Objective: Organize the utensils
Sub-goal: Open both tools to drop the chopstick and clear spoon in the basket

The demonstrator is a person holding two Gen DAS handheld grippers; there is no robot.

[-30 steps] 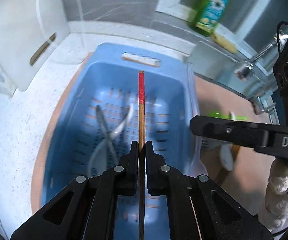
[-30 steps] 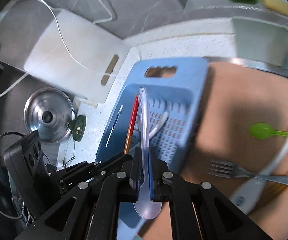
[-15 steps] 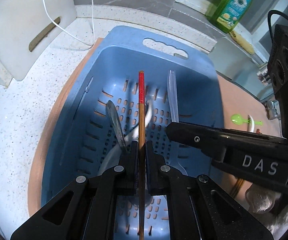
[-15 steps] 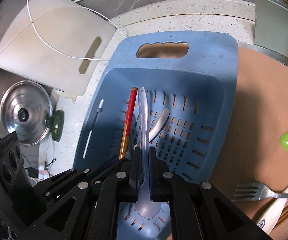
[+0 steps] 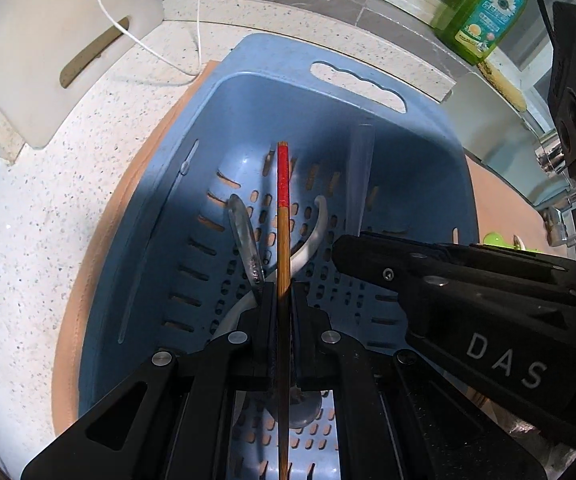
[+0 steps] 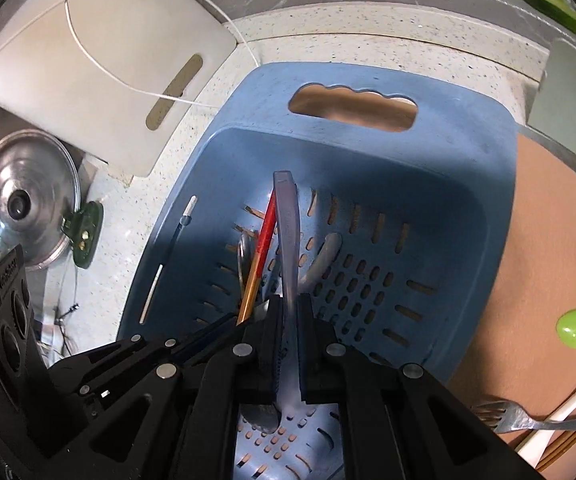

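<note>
My left gripper [image 5: 283, 304] is shut on a wooden chopstick [image 5: 283, 240] with a red tip, held over the inside of the blue perforated basket [image 5: 328, 60]. Beside it, my right gripper [image 6: 290, 308] is shut on the handle of a clear plastic spoon [image 6: 288, 232], also above the basket [image 6: 368, 76]. A metal spoon [image 5: 244, 236] and a white spoon [image 5: 312, 240] lie on the basket floor. The chopstick [image 6: 262, 248] shows left of the clear spoon. A green spoon [image 6: 574, 326], a fork [image 6: 528, 420] and a white-handled utensil [image 6: 568, 408] lie on the brown mat at the right.
A white cutting board [image 6: 88, 60] with a cord across it leans at the back left. A steel pot lid [image 6: 20, 204] lies far left. A green dish-soap bottle [image 5: 484, 12] stands on the ledge behind. Speckled counter surrounds the basket.
Both grippers have sunk toward the basket with their utensils. The right gripper has shifted left, from the basket's right edge to over its middle, close to the left one.
</note>
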